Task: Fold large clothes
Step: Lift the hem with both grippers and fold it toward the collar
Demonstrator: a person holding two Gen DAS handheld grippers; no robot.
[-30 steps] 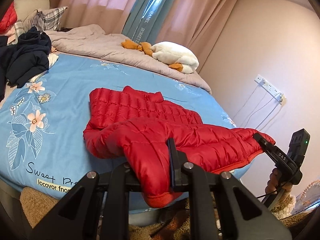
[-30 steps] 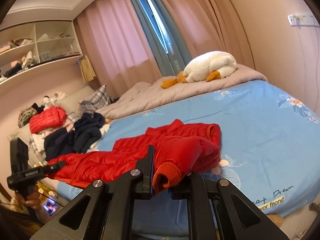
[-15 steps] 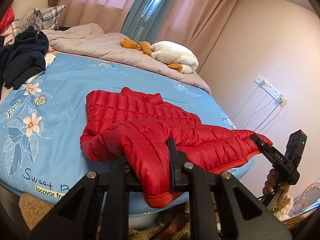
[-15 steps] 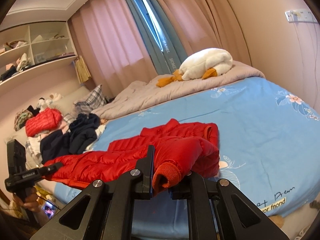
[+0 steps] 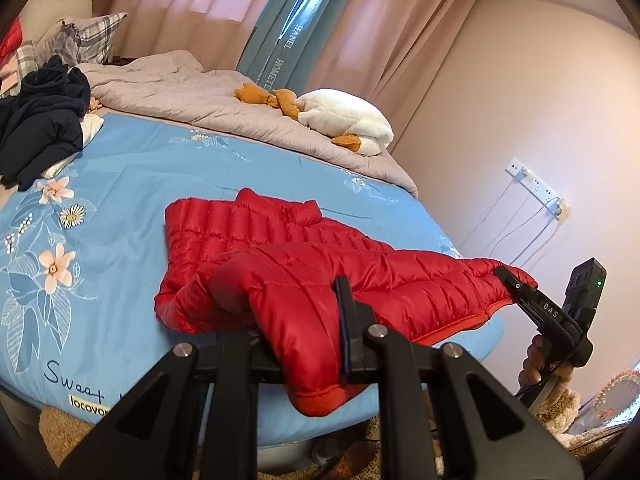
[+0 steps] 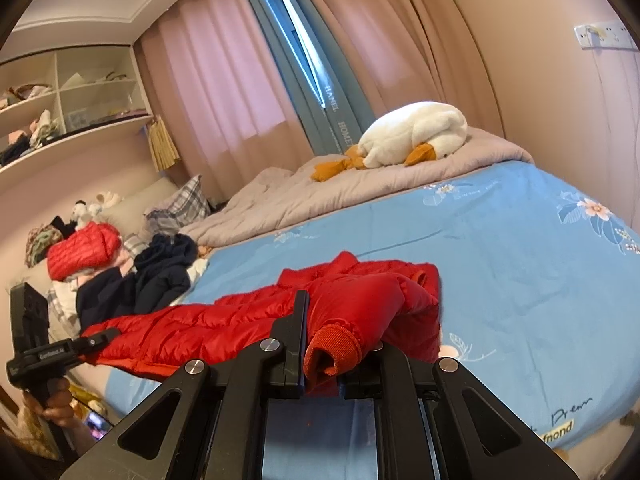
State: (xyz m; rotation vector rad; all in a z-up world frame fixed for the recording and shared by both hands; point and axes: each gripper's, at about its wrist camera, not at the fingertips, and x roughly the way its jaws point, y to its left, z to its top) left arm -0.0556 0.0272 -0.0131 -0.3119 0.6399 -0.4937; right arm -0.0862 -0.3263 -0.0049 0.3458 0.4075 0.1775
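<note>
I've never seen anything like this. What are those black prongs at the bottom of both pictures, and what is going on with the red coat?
There is no robot here: a person holds a two-finger clamp tool in each hand, and each tool carries a wide-angle camera looking out along its fingers. One picture comes from the left gripper, the other from the right gripper. Each view also shows the other tool off to the side. Both are shut on a sleeve cuff of the red puffer jacket, which lies across the blue floral bedsheet. Also on the bed are a white plush goose, a grey quilt and a pile of dark clothes.
</note>
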